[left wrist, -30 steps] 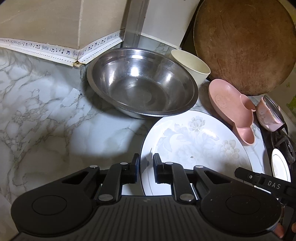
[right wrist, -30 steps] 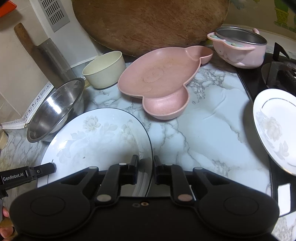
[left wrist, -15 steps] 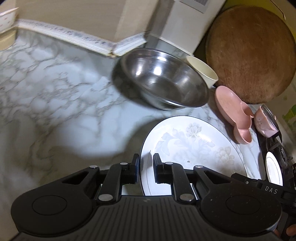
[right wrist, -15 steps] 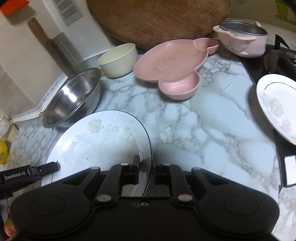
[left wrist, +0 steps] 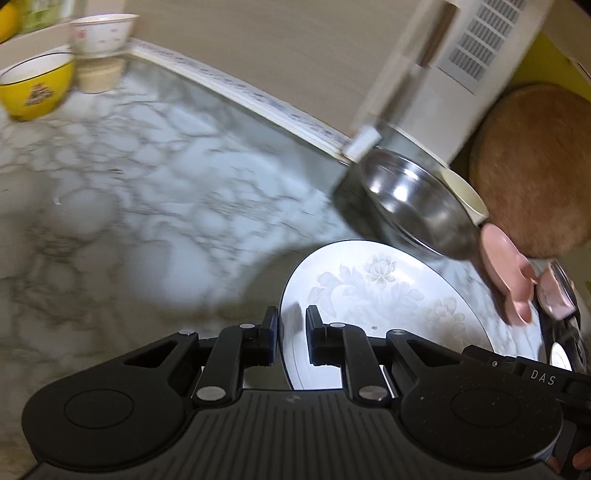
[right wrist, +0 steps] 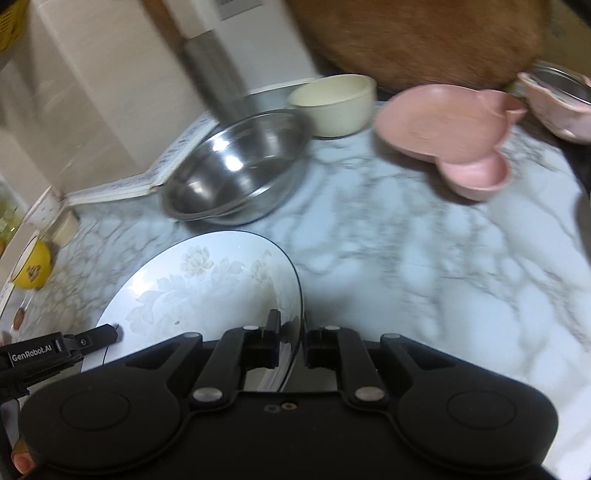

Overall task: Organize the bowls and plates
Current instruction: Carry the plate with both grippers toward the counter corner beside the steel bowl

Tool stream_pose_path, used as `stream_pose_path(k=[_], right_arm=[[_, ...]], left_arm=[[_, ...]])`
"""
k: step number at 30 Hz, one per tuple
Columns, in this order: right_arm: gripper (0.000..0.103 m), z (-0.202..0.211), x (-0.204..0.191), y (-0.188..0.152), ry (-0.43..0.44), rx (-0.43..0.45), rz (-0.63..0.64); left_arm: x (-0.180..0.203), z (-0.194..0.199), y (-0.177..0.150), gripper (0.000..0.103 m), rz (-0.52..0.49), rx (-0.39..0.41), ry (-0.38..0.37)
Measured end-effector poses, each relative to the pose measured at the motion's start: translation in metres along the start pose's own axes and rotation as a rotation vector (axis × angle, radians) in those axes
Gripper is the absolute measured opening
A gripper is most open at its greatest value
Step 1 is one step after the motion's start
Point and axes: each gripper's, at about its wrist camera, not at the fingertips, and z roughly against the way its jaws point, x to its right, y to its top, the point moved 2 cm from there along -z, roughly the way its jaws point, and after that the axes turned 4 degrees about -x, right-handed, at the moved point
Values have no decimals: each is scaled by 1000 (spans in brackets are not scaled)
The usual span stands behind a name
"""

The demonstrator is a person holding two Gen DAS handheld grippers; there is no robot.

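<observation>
A large white plate with a pale flower pattern (left wrist: 388, 295) (right wrist: 207, 288) hangs above the marble counter, held from both sides. My left gripper (left wrist: 290, 336) is shut on its left rim. My right gripper (right wrist: 291, 341) is shut on its right rim. Behind the plate stand a steel bowl (left wrist: 413, 206) (right wrist: 240, 166), a cream bowl (right wrist: 332, 103) and a pink divided dish (right wrist: 450, 125) (left wrist: 506, 273). At the far left sit a yellow bowl (left wrist: 37, 88) (right wrist: 31, 267) and a white patterned bowl (left wrist: 101, 35).
A round wooden board (left wrist: 535, 170) (right wrist: 413, 37) leans against the back wall. A pink pot with a steel insert (right wrist: 554, 99) stands at the right edge by the stove. A knife (right wrist: 210, 70) leans on the wall. Bare marble counter (left wrist: 147, 221) lies on the left.
Both grippers have carried the plate to the left across the counter. The steel bowl and pink dish slid rightward in view, and the yellow and white bowls came into sight.
</observation>
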Motion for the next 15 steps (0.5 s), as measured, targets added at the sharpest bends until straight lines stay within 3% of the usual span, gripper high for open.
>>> stream_pose_path(k=[15], right_arm=[[13,-51,-87,8,96,-29,164]], left_arm=[[-77,13,18,14,93,67,151]])
